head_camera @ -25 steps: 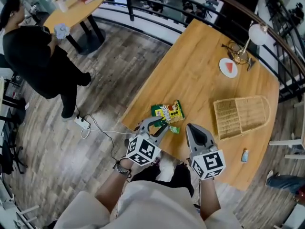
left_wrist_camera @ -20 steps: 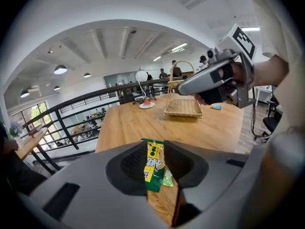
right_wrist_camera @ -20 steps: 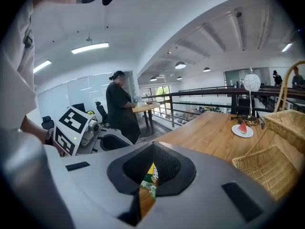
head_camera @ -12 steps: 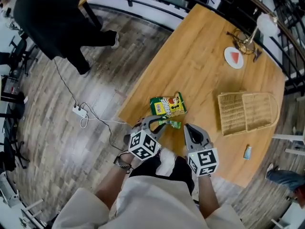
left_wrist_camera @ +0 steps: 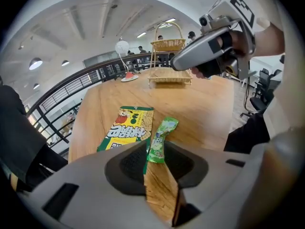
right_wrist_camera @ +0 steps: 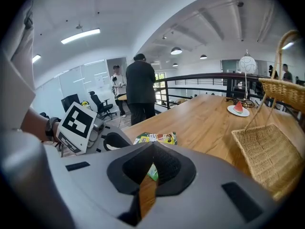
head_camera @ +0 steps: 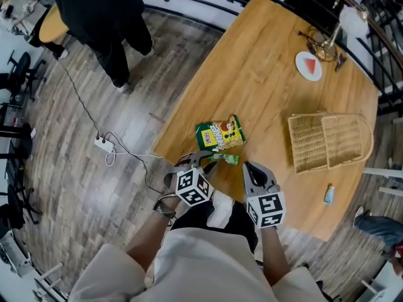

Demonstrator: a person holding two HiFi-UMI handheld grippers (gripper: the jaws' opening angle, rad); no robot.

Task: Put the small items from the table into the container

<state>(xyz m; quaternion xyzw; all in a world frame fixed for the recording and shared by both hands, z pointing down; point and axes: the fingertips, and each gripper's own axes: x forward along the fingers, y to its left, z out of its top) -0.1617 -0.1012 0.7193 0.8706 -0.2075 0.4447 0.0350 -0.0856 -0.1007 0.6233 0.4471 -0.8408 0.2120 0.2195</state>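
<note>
- Left gripper (left_wrist_camera: 159,175): jaws part-way spread, wood showing through the gap. The near end of the small green packet (left_wrist_camera: 161,137) sits right at the tips. It doesn't look pinched; cannot tell if a pad touches it.
- Right gripper (right_wrist_camera: 151,171): jaws pressed together, nothing between, only a sliver of table visible. It hovers just beside the left one.
- Task things: the packet lies flat on the table (head_camera: 264,74) near the person's edge, just beside the yellow-green snack bag (head_camera: 219,134). The wicker basket (head_camera: 308,145) is well apart, across the table.
- Risk: the packet is thin and flat, so the pads could skate over the film or shove it forward instead of pinching it.
- Risk: the narrow gap and the bag alongside mean a tip could snag the bag's corner and drag both.
- Risk: the packet is near the table edge, so a nudge toward the person may tip it off.
- Risk: the grippers are close together and could bump during the reach.
- Risk: it is a long carry to the basket, and a weak end-pinch may let the packet slip.
- Head view only: the full layout, and a small blue item (head_camera: 328,194) by the far edge past the basket. It doesn't show either jaw gap.
- Left gripper view only: the packet's end at the tips and the basket's upright handle (left_wrist_camera: 167,44).
- Right gripper view only: its own closed jaws, the basket weave close up, and a person (right_wrist_camera: 140,89) standing beyond the table.
</note>
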